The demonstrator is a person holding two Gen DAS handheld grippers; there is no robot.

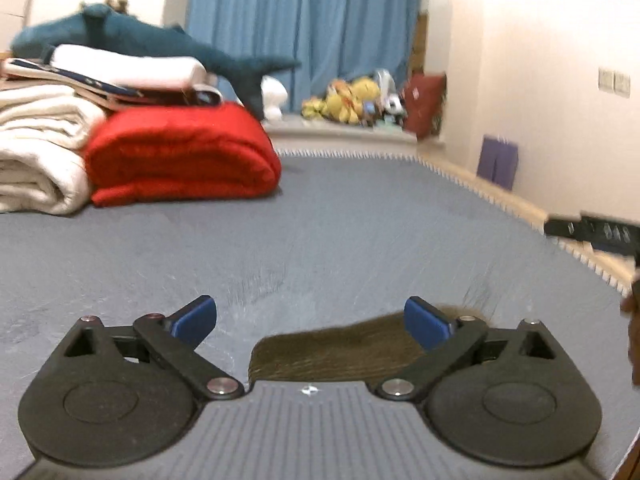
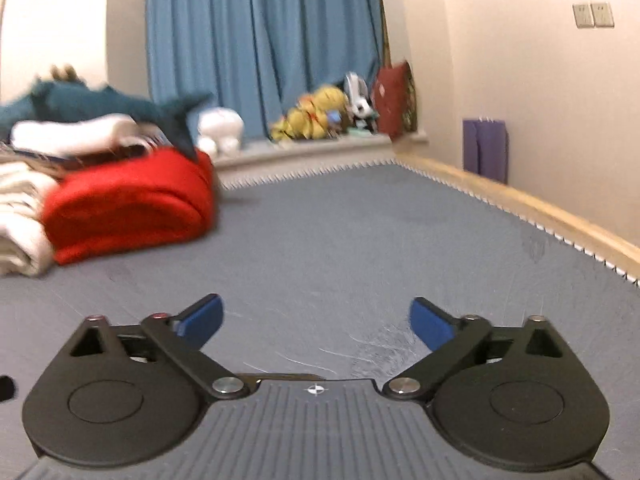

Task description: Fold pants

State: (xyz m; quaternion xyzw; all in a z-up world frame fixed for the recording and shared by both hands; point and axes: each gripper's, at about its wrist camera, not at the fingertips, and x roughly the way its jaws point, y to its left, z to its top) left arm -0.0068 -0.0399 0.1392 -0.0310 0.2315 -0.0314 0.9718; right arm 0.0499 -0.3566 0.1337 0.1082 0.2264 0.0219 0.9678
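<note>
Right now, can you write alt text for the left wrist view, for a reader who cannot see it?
Open tongs hover over a grey bed, with brown cloth lying just below them. A red blanket, white blankets and a toy shark sit at the back left.

**Grey bed, stuff piled at one corner**

So the bed is covered in a flat grey sheet with a jagged pale trim along its far and right edges. Landmark is the red folded blanket at the far left. Touching its left side is a cream folded blanket. Well nearer the camera than the red one, a brown bit of pants lies flat on the sheet. The right wrist view shows the same red blanket and otherwise bare sheet.
</note>
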